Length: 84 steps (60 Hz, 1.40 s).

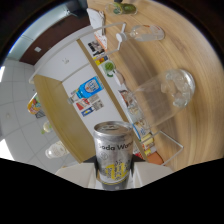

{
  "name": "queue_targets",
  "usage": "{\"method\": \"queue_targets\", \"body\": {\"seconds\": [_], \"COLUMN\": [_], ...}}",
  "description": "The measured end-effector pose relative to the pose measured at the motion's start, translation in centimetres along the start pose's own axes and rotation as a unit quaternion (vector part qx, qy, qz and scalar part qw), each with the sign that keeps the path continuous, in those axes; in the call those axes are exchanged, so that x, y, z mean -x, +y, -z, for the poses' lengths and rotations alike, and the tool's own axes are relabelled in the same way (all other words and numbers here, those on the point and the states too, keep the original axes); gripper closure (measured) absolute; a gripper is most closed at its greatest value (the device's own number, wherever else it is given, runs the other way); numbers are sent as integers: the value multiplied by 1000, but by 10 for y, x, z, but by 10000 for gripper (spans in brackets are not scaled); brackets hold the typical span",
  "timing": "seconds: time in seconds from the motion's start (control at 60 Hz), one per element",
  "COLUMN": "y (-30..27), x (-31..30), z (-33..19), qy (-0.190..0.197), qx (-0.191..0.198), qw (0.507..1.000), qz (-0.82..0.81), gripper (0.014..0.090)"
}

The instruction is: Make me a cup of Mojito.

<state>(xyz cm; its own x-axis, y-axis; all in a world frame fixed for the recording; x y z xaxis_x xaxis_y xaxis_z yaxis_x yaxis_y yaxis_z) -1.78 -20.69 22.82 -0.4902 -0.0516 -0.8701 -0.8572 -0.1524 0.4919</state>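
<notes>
Fingers (116, 176) clamped on soda water can (114, 152), one pale pad each side of its lower body. Can silver, yellow print low down, lid with pull tab facing camera, label reading "Soda Water". View rolled sideways. Clear glass (167, 97) with ice stood on wooden table (200, 60), beyond can. Second clear vessel (147, 33) farther along. Table edge ran just past can; open tabletop lay around glass. Cabinet (65, 115) with stickers beyond edge.

Wooden table (200, 100), glass (167, 95) (ice inside), bottle (147, 34)
</notes>
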Motion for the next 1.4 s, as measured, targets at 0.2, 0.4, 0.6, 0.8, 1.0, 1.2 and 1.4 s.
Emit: {"method": "queue_targets", "body": {"seconds": [0.2,0.4,0.6,0.8,1.0,1.2,1.4], "y": [7,6,18,36,21,-3,-9], "x": [9,18,34,1,-73,-136,-170], "z": [-2,-4,-8,-22,-29,-30,-25], "qy": [-9,32,75,70,106,142,153], "qx": [10,4,-20,1,42,73,89], "qw": [1000,975,774,622,563,547,535], "qz": [-6,221,628,780,819,822,826], "gripper": [538,539,535,536,538,537,535]}}
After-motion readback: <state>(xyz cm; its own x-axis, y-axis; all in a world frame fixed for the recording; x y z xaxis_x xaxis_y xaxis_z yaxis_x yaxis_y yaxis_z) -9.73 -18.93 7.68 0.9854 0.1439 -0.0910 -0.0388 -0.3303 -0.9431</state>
